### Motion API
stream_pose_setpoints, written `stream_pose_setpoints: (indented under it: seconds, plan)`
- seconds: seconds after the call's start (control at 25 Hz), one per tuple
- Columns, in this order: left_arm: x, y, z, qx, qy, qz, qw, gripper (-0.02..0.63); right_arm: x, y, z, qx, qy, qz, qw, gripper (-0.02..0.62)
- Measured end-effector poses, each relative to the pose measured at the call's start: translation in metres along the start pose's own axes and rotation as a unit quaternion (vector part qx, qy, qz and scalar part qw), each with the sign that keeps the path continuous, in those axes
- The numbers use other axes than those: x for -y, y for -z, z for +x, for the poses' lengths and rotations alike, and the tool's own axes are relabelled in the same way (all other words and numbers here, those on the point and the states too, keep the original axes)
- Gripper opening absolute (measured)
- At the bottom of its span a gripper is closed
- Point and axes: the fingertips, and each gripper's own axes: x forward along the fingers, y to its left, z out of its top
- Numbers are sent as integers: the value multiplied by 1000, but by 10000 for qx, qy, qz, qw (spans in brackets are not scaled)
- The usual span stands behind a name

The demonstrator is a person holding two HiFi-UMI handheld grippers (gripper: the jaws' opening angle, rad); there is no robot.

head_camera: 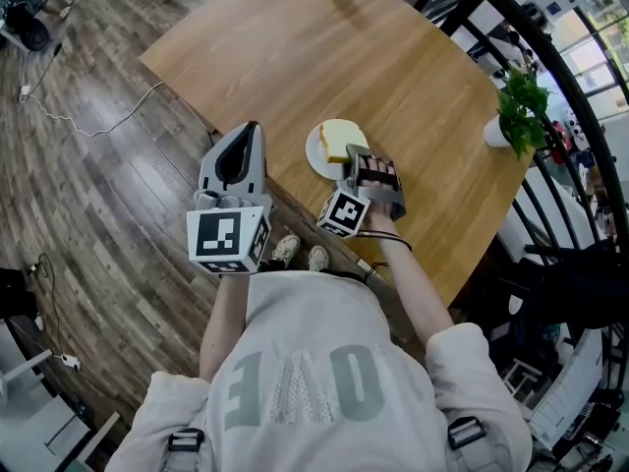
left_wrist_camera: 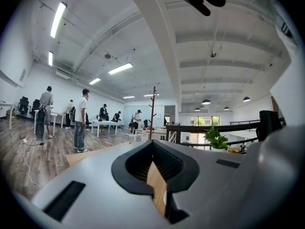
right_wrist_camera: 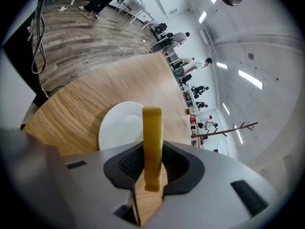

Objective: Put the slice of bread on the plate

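While the right gripper (head_camera: 356, 161) clamps the slice of bread (head_camera: 341, 140) between its ribbed pads, the slice juts out past the jaw tips and sits over the white plate (head_camera: 316, 157) directly ahead of that gripper. Right gripper view: the bread is seen edge-on, upright between the two jaws, with the pads pressed against both its faces. The plate lies beyond and below the tips, slightly to their left, on the wooden table (right_wrist_camera: 81, 99). Contact between bread and plate: cannot tell from either view. The right gripper tilts downward toward the plate; its marker cube (head_camera: 344, 212) sits behind the jaws, nearest the person. The left gripper (head_camera: 252, 132) is clenched on nothing: its tips meet, and only a sliver of table shows through the gap lower down in the left gripper view. It is held level, off the near table edge, to the left of the right gripper and well apart from plate and bread. A potted plant (head_camera: 518, 106) stands on the table far to the right of the right gripper. Several people (left_wrist_camera: 82, 120) stand on the floor (left_wrist_camera: 43, 154) well beyond the left gripper's tips.
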Motion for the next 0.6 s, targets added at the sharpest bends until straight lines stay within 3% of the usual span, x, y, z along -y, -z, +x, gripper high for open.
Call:
stream_pose_setpoints:
  seconds: [0.12, 0.2, 0.24, 0.4, 0.6]
  plan:
    - [-2, 1, 0, -15, 2, -9, 10000, 6, -17, -5, 4, 121, -483, 256, 9984, 106]
    - [-1, 1, 1, -26, -2, -15, 10000, 6, -30, -4, 9, 130, -947, 637, 9934, 236]
    - [-1, 1, 2, -30, -5, -16, 10000, 6, -34, -2, 10, 120, -1089, 729, 9913, 252]
    - [-2, 2, 1, -32, -16, -26, 10000, 6, -40, 2, 8, 133, -1399, 703, 9876, 253]
    - [-6, 6, 1, -61, -18, -49, 10000, 6, -48, 7, 7, -57, -2616, 728, 9624, 264]
